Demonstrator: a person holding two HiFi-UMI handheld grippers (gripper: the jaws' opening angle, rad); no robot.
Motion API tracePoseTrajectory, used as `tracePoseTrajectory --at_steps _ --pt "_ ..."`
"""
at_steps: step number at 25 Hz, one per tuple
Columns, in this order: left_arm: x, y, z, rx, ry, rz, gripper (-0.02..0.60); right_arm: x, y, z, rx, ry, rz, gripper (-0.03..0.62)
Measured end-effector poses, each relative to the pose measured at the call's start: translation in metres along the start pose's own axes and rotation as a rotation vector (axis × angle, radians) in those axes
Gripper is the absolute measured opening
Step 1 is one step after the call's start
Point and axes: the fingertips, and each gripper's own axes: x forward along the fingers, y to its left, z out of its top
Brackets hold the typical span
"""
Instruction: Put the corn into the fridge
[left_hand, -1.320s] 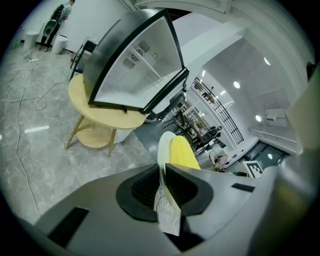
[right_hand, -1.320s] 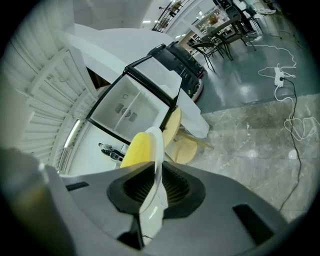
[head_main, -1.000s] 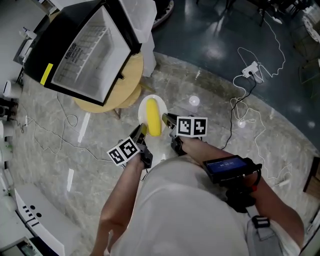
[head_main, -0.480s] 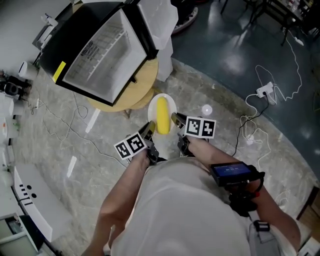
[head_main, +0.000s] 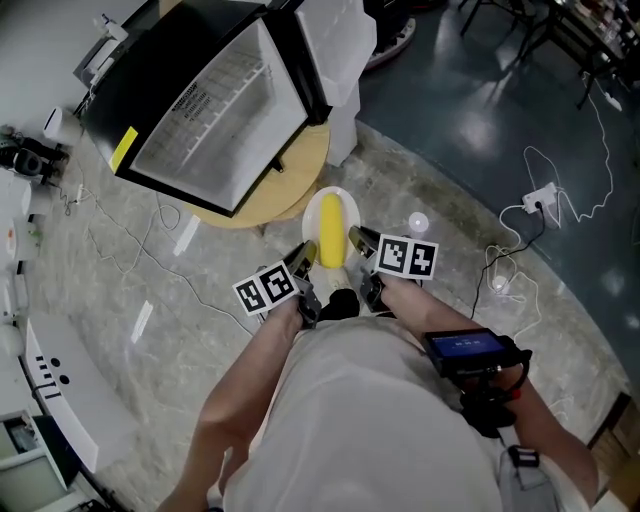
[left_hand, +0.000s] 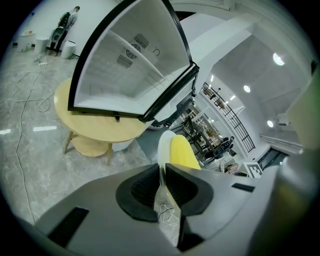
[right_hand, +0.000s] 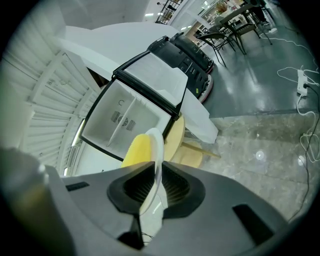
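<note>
The corn (head_main: 331, 229) is a smooth yellow cob lying lengthwise on a small white plate (head_main: 309, 215). The plate is up off the floor, its rim pinched on one side by the left gripper (head_main: 303, 258) and on the other by the right gripper (head_main: 360, 240). Just beyond stands the fridge (head_main: 215, 100), black outside and white within, on a round wooden counter (head_main: 300, 175), its door wide open.

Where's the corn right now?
The corn lies mid head view on a white plate clamped by the left gripper and right gripper, beside the round table.
</note>
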Motion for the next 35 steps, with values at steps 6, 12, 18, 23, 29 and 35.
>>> tracePoseTrajectory --at_steps 6,12,18,23,29,35 --pt "0.024 0.01 0.018 0.0 0.025 -0.013 0.041 0.02 -0.009 0.017 0.013 0.002 -0.026 0.046" --pt "0.046 0.019 0.037 -0.006 0.044 -0.032 0.041 0.042 -0.014 0.038 0.004 0.013 -0.059 0.046" --pt "0.063 0.036 0.063 -0.007 0.049 -0.034 0.041 0.074 -0.012 0.055 -0.009 0.037 -0.067 0.046" --pt "0.071 0.049 0.088 -0.017 0.042 -0.039 0.041 0.099 -0.004 0.068 -0.025 0.051 -0.069 0.046" --pt "0.077 0.065 0.112 -0.03 0.042 -0.047 0.041 0.126 0.005 0.079 -0.036 0.059 -0.081 0.046" --pt "0.076 0.083 0.133 -0.043 0.035 -0.045 0.041 0.151 0.016 0.081 -0.032 0.065 -0.083 0.046"
